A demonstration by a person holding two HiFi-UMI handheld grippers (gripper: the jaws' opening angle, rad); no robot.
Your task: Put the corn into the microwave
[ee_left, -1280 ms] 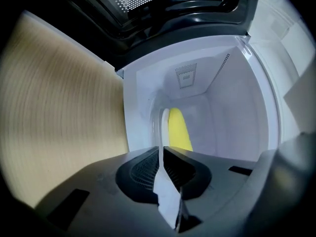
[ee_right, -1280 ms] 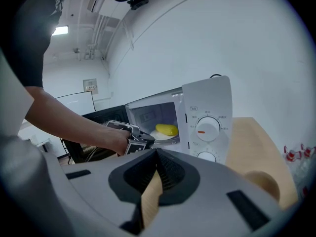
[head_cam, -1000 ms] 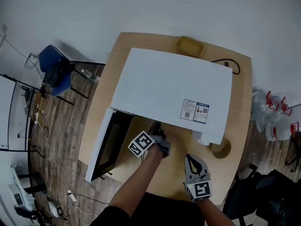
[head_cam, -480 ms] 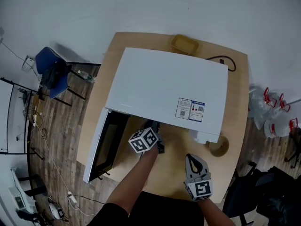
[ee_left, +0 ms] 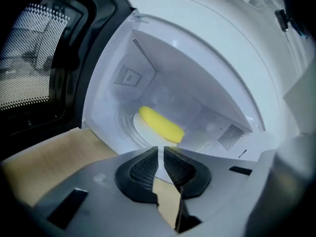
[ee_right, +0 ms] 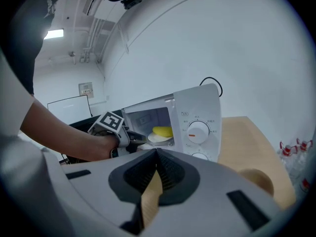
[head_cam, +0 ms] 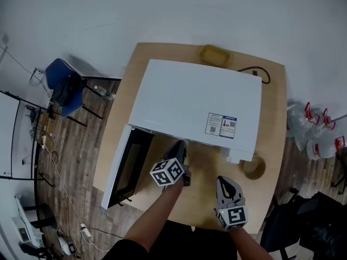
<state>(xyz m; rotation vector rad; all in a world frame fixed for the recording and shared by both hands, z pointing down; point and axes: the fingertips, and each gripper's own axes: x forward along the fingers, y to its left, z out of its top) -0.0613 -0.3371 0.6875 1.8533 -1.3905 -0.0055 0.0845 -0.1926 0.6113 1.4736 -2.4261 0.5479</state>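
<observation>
1. The corn (ee_left: 159,124) lies on its side on a white plate (ee_left: 139,131) inside the microwave (head_cam: 195,104). The microwave door (head_cam: 122,167) hangs open toward the left edge of the worktop (head_cam: 274,107).
2. The left hand-held gripper (ee_left: 160,164) is just outside the microwave's mouth. Its jaws are pressed almost together, with only a thin slit between them and nothing in it.
3. The right hand-held gripper (ee_right: 157,174) hovers over the near edge of the worktop in front of the control panel. It is also pressed together and empty.
4. Judging by how things lie, the corn is already in place and only the door is left to close.
5. The cob looks light and firm, with a rounded, fairly smooth surface, so it would likely roll on the plate if nudged.
6. If it has to be picked up again, the safest hold is probably across its middle, pinching the narrow width rather than the tapered ends.
7. The microwave holds only the plate and the corn.
8. A shallow yellow dish (head_cam: 214,54) sits at the far edge of the worktop, behind the microwave.
9. A round wooden cup (head_cam: 254,168) stands by the microwave's front right corner.
10. What is in the dish and the cup cannot be made out.
</observation>
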